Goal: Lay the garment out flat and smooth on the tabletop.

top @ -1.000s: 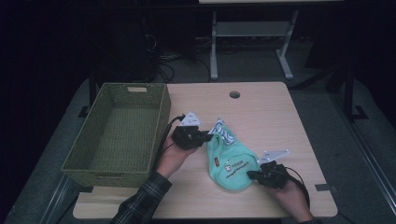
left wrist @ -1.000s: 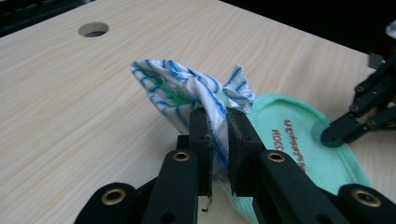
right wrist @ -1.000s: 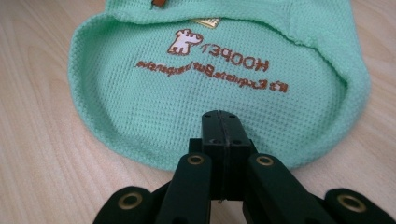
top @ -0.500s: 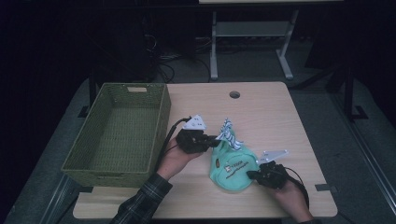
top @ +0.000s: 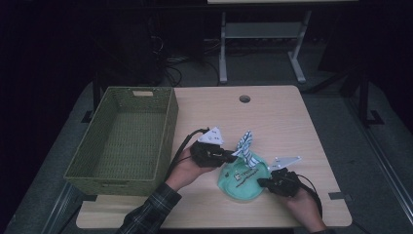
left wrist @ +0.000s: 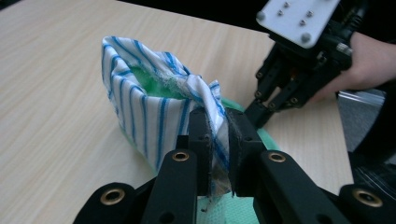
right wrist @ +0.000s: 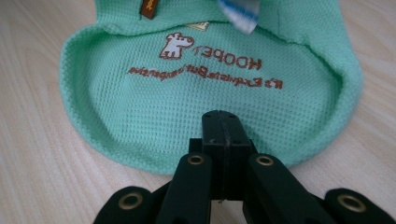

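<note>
Left gripper point(left wrist: 217, 140) clamped on blue-striped white woven collar point(left wrist: 154, 107) of mint-green waffle-knit garment point(right wrist: 210, 98); right gripper point(right wrist: 225, 128) closed, pinning its rounded hem to woodgrain counter point(top: 272, 112).

Since one second ago, the left gripper point(top: 233, 155) has moved to the right, away from the green woven basket point(top: 124, 139), and it has pulled the blue-striped white collar part point(top: 244, 144) of the small mint-green knitted garment point(top: 243, 181) upward. This striped cloth now stands higher above the table, clamped between the left jaws. The green body of the garment looks more gathered and narrower than before on the light wooden table point(top: 272, 117).
</note>
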A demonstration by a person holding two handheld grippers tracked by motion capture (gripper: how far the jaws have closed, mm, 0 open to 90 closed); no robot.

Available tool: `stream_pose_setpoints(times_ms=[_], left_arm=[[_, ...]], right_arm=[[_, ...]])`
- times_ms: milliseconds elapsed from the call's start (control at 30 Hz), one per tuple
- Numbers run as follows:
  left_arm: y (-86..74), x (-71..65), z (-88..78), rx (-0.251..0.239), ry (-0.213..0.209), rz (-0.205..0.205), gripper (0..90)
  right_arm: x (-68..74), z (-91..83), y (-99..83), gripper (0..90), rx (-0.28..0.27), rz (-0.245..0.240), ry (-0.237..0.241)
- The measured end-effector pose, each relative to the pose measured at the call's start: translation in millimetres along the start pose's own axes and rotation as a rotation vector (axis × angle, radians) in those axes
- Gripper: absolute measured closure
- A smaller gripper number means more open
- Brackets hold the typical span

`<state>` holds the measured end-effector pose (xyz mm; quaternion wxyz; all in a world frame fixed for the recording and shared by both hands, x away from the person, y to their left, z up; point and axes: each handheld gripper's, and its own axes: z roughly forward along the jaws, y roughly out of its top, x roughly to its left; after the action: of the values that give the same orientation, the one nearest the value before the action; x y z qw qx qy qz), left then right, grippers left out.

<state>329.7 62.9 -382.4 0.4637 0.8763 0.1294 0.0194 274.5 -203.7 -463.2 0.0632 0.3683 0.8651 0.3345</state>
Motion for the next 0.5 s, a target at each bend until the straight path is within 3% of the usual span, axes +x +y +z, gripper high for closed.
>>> stream_pose_setpoints(times_ms=[300, 500], left_arm=[[-0.3, -12.2, 12.4, 0.038, -0.067, 0.046, 80.7], [-4.0, -15.6, 21.0, 0.074, -0.097, 0.055, 80.4]], right_arm=[[0.0, 0.3, 0.1, 89.8, -0.004, 0.008, 0.003], [-0.5, -0.1, -0.1, 89.7, -0.004, -0.004, -0.004]])
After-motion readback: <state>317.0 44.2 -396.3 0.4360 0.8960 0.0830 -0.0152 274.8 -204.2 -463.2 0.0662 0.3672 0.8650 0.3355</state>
